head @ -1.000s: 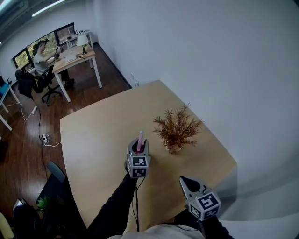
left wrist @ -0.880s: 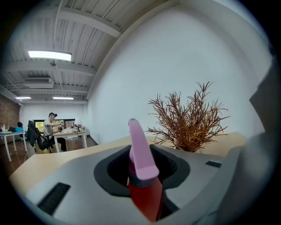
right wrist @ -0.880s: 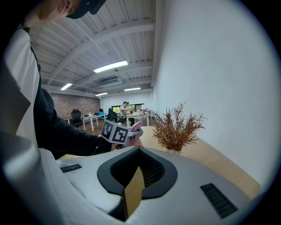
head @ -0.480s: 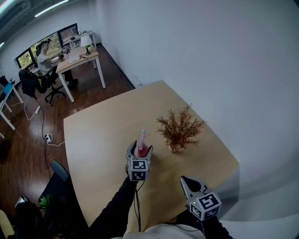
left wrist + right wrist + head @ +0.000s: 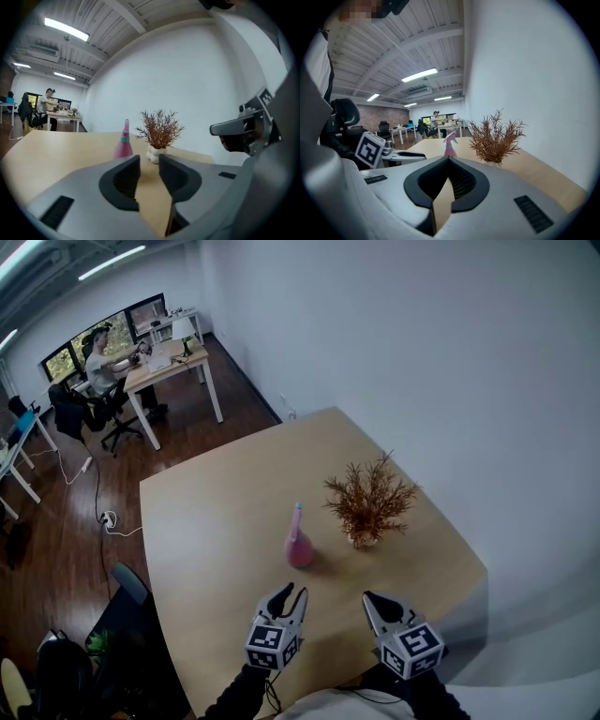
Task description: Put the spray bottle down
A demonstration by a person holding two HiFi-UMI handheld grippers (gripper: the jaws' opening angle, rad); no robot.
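A: What is the left gripper (image 5: pixel 289 595) doing at the lower middle of the head view?

B: Its jaws are closing with nothing between them; only the bare pale wooden worktop (image 5: pixel 206 521) is showing in the gap. It is hanging apart from the pink cone-shaped plastic spray bottle (image 5: pixel 299 546), which is standing upright on the worktop near the frame's centre.

A: So the bottle is looking set down?

B: I am judging so. To finish well, I am advising a level path clear of the bottle, without nudging the dried reddish-brown plant in its small white pot (image 5: pixel 367 504) just right of it.

A: And the right gripper (image 5: pixel 373 600)?

B: It is sitting clenched and empty at the lower right.
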